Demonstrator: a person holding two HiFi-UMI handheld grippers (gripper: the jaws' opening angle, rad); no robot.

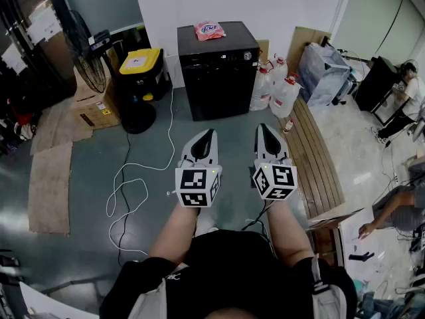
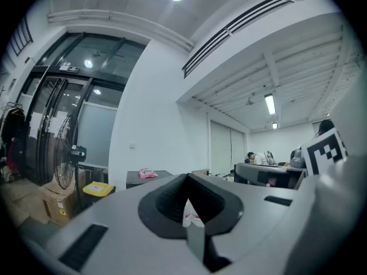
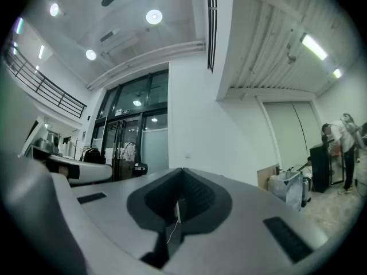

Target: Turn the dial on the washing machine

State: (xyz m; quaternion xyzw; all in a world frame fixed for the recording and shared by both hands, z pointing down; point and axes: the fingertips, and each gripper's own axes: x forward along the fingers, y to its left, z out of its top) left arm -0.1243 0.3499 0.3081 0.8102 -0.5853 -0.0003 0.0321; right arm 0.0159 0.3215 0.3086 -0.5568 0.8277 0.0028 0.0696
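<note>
Bin (image 1: 150,82): yellow lid (image 1: 139,61) shut | jugs (image 1: 285,97): white, beside washing machine (image 1: 218,78)

The left gripper (image 1: 207,138) and right gripper (image 1: 265,133) hover well short of the black washing machine (image 1: 219,78).

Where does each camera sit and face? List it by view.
Head view: on the head, steeply down at floor and washing machine; forearms, left gripper, right gripper show.
Left gripper view: on that gripper, along shut fingers toward the white wall.
Right gripper view: likewise, shut fingers, toward glass doors.
Shared: pink packet, head and left gripper views.
</note>
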